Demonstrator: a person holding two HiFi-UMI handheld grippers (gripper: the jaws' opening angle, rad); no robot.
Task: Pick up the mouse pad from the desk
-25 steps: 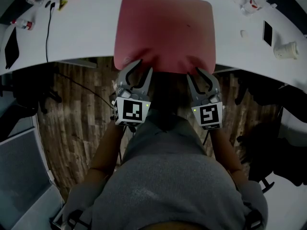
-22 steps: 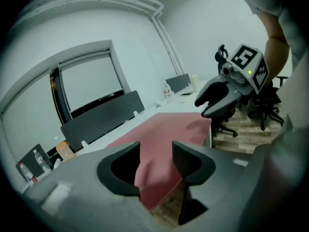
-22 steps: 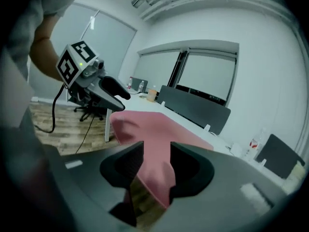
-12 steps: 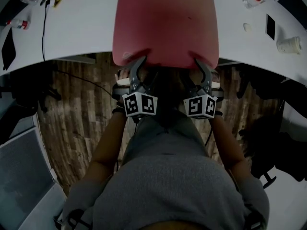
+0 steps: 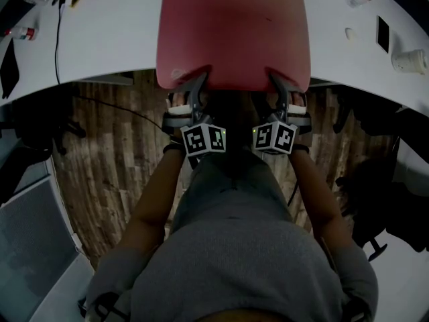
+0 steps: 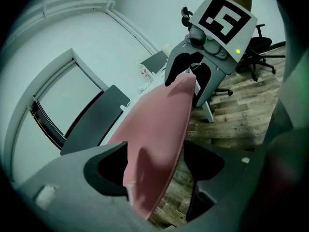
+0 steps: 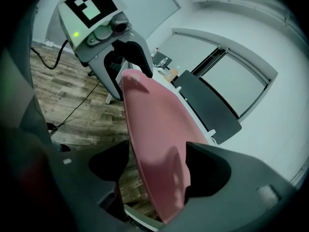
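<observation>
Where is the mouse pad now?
The pad lies top centre in the head view, on the desk; left gripper and right gripper, jaws just opening, straddle its near edge.

Paper cup [image 5: 407, 60] near black phone [image 5: 383, 33], far right; black cable [image 5: 57, 39] left; wood floor [image 5: 114, 159] below.

Wood-plank floor [image 5: 107, 173] is seen under the white desk [image 5: 114, 45]; black office chairs [image 6: 264, 61] are parked near it

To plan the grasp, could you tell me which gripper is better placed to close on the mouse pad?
Neither clearly: left gripper and right gripper both straddle the near edge of the mouse pad, their jaws having just been opening.
</observation>
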